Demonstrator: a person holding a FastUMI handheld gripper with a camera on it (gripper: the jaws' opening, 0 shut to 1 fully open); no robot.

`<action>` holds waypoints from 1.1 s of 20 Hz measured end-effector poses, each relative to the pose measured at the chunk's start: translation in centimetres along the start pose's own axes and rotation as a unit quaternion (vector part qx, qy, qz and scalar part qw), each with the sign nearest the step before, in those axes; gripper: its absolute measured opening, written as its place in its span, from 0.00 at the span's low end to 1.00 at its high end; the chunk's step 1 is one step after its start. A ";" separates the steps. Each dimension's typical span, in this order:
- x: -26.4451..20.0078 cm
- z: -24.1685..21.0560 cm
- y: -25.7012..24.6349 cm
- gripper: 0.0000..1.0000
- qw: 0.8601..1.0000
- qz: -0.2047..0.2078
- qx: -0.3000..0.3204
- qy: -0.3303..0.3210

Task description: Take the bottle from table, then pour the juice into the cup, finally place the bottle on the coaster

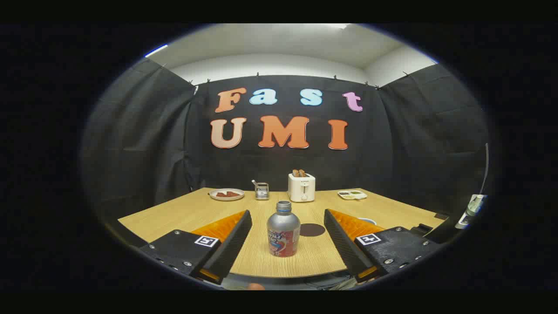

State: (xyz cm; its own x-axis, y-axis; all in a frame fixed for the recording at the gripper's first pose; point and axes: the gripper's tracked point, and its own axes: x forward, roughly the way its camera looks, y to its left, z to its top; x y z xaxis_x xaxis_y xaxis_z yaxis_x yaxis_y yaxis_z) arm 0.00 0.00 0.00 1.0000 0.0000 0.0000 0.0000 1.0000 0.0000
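Bottle [283, 229]: silver metal, cap off, mouth open, printed red-and-white label band around the lower body. Stands upright on the wooden table [192, 211], close to the near edge. It sits between the 2 fingers of the gripper [287, 216], roughly centred in the gap, touching neither.

Gripper: released, fingers spread wide, clear table showing on both sides of the bottle. Left finger [233, 237] and right finger [342, 237] flank the bottle; their tips reach about level with the bottle's neck.

Coaster [312, 230]: dark, round, flat on the table just to the right of the bottle and slightly farther back, inside the gap between the fingers, nearer the right finger.

Cup [367, 220]: only a sliver of a blue-rimmed round object shows behind the right finger, right of the coaster; mostly hidden, so its contents cannot be judged.

Far side of the table, left to right:
- round plate [226, 194] with something reddish-brown on it
- small metal container [261, 190] with a handle sticking out
- white toaster [301, 187] with 2 slices of toast standing in the slots, almost straight beyond the bottle
- divided white dish [352, 195] holding small portions of food

All 4 are well apart from the bottle.
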 end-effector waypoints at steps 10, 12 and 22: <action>0.1 0.3 0.3 0.99 1.000 0.002 -0.004 0.004; 0.2 0.1 0.4 0.99 1.000 0.003 -0.007 0.008; 1.2 -1.4 0.2 0.99 1.000 -0.001 -0.011 0.026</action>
State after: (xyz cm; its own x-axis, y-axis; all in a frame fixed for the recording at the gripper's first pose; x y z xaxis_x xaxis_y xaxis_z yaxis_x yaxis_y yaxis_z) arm 1.19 0.25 -1.44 0.9986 -0.0035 -0.0519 0.0024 0.9997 -0.0223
